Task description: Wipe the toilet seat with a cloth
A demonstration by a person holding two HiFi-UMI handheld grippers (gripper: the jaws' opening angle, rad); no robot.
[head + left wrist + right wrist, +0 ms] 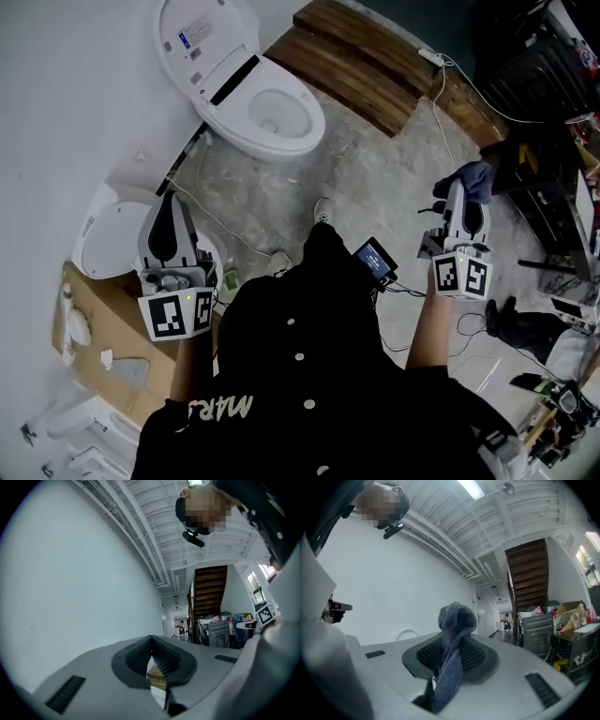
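Note:
A white toilet stands at the top of the head view, its lid raised and its seat down around the bowl. A grey-blue cloth is pinched in my right gripper, bunched above the tips and trailing down between the pads; the cloth fills the middle of the right gripper view. My left gripper is shut and empty, its pads meeting at the tips. Both grippers are held at the person's sides, well short of the toilet.
A second white fixture sits beside my left gripper, over a cardboard sheet. Wooden steps lie behind the toilet. Cables cross the floor. A small screen device hangs at the person's waist. Dark equipment crowds the right.

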